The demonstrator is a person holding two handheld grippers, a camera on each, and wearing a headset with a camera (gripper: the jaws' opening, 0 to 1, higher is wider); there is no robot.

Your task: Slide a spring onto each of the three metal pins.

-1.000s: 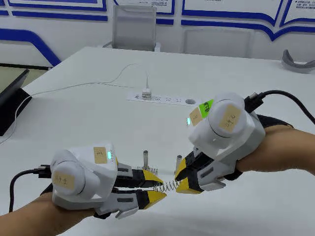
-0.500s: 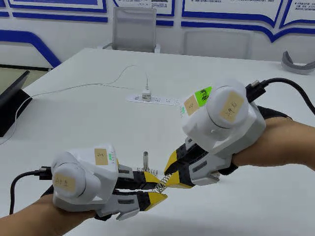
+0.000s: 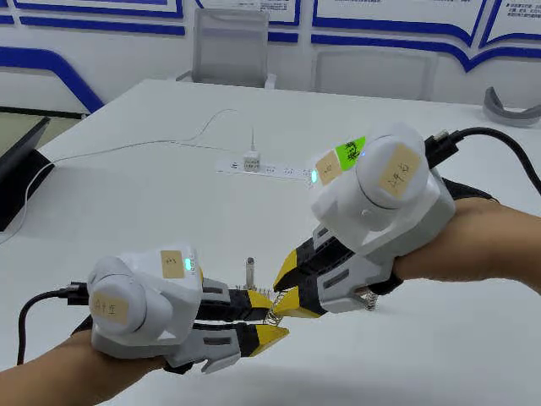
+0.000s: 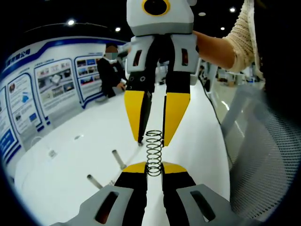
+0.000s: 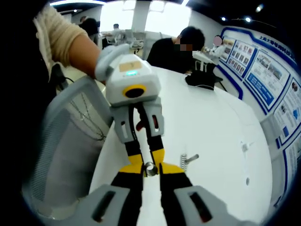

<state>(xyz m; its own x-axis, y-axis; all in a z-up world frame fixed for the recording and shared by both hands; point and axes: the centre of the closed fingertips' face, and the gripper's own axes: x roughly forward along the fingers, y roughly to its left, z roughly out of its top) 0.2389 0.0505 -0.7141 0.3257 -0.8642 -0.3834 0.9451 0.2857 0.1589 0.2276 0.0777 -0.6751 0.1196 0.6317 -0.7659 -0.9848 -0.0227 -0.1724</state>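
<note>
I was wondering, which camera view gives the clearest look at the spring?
The left gripper view: the spring shows side-on, coil by coil, between the left gripper and the right gripper. The head view catches a few coils; the right gripper view sees it end-on, a small ring.

I read spring (image 4: 154,153) as thin bare-steel coil, short and straight, strung between both claws. Near end pinched in left claw (image 4: 154,168), far end nipped between right claw (image 4: 153,141) tips. Two metal pins (image 4: 117,159), short grey rods, stand on white surface (image 4: 84,122), near spring, not touching it, one beyond other.
</note>
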